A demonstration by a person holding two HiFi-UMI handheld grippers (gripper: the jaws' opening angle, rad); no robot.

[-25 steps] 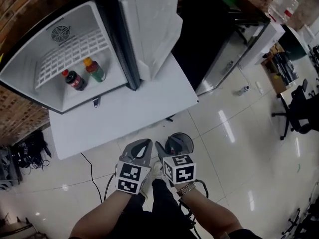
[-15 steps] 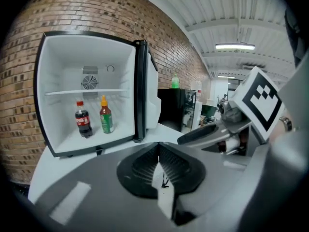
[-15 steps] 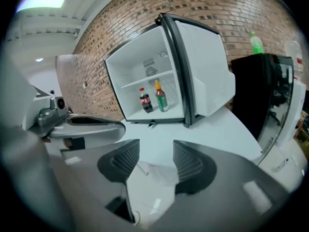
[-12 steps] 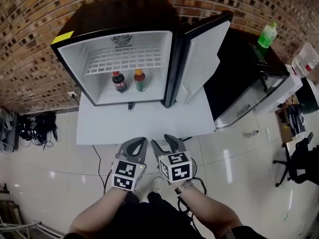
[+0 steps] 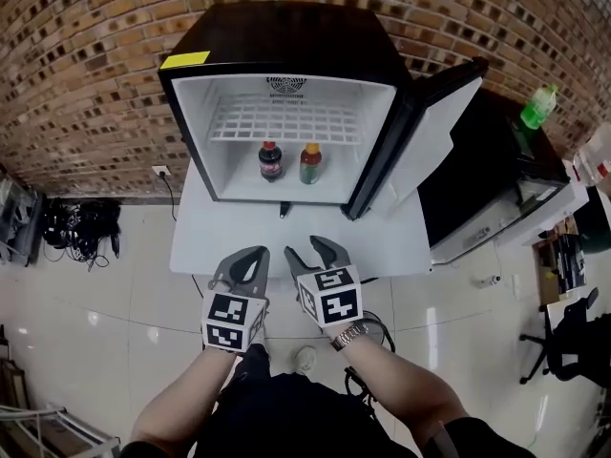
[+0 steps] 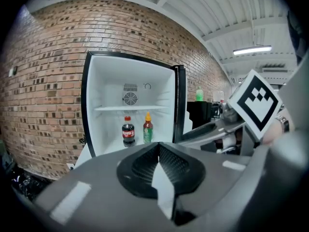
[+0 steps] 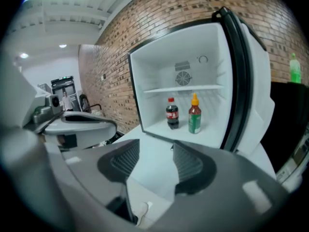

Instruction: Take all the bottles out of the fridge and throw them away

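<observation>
Black mini fridge against a brick wall, door swung open. Inside, under the wire shelf, a dark red-capped bottle stands just beside an orange-capped bottle, labels too small to read. Left gripper looks pinched together on nothing; right gripper spread, empty, both well short of the fridge.

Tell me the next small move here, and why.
Probably bring the right gripper forward toward the cola bottle. Its jaws stand open and empty, the fridge door is open, and that bottle stands upright inside beside an orange-capped bottle, both untouched, far ahead.
</observation>
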